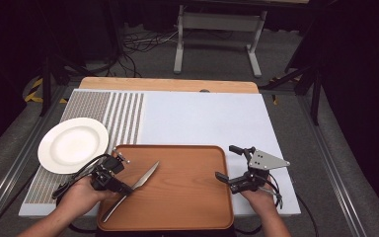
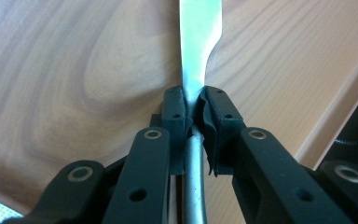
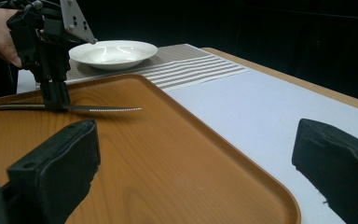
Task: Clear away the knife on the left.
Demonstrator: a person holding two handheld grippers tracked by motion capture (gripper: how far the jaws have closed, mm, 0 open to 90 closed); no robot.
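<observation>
The bench (image 1: 202,116) carries a wooden tray (image 1: 187,197) at its near edge, and everything here is placed from that tray. A white plate (image 1: 73,144) sits just off the tray's far left corner, on a striped mat. The right gripper (image 1: 227,163) waits at the tray's right rim with its jaws spread wide and nothing between them. The left gripper (image 1: 121,186) is over the tray's left part, its jaws clenched on a knife (image 1: 140,183) at the neck where handle meets blade. The knife lies nearly level with its blade pointing toward the tray's middle; whether it rests on the wood or is just lifted clear is hard to tell from these angles.

The step in hand looks like picking the knife up off the tray. The next move probably calls for a straight lift with the grip kept firm, since the thin metal could pivot between the pads, then a carry out over the tray's left rim.
</observation>
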